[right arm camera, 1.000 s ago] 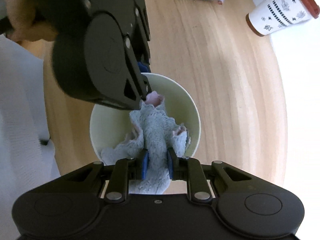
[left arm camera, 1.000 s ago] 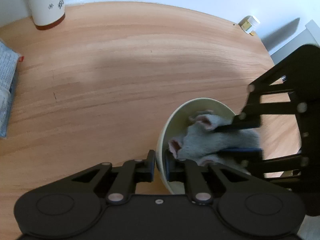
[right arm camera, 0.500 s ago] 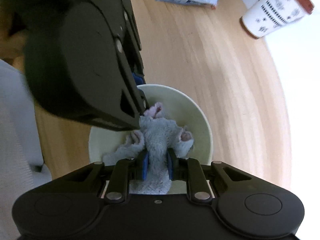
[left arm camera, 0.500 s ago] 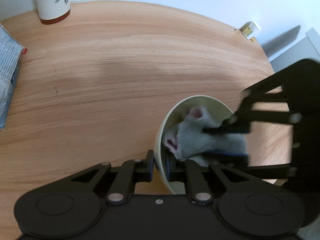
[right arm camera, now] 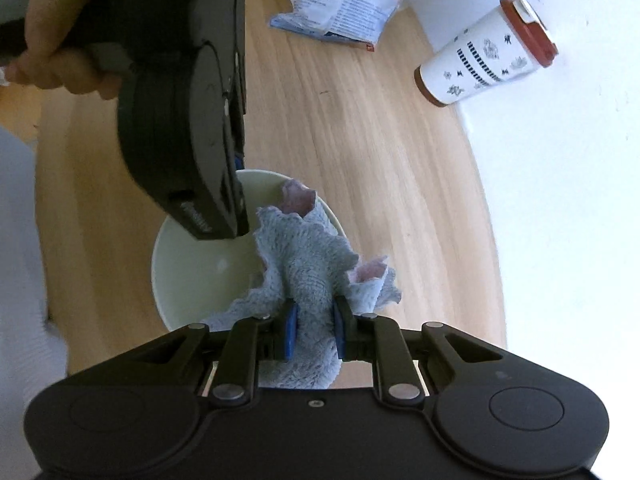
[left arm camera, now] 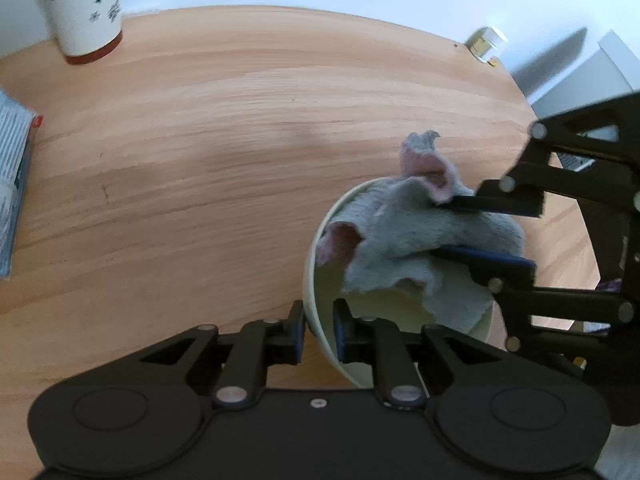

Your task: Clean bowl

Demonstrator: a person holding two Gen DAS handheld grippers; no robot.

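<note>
A pale green bowl sits on the wooden table. My left gripper straddles its near rim, one pad outside and one inside. Its jaws are opening, and a thin gap shows at the inner pad. My right gripper is shut on a grey-blue cloth with a pink underside. The cloth hangs bunched over the bowl's far side, its corners poking above the rim. In the right wrist view the left gripper's black body hides part of the bowl, with a hand on its handle.
A white patterned cup with a red-brown lid stands at the table's far edge. A blue-and-white packet lies on the table. A small jar sits off the back edge.
The right gripper has drawn the cloth up from the bowl's bottom toward its far rim, baring the inside. The left gripper has stayed on the rim, its jaws slightly wider.
</note>
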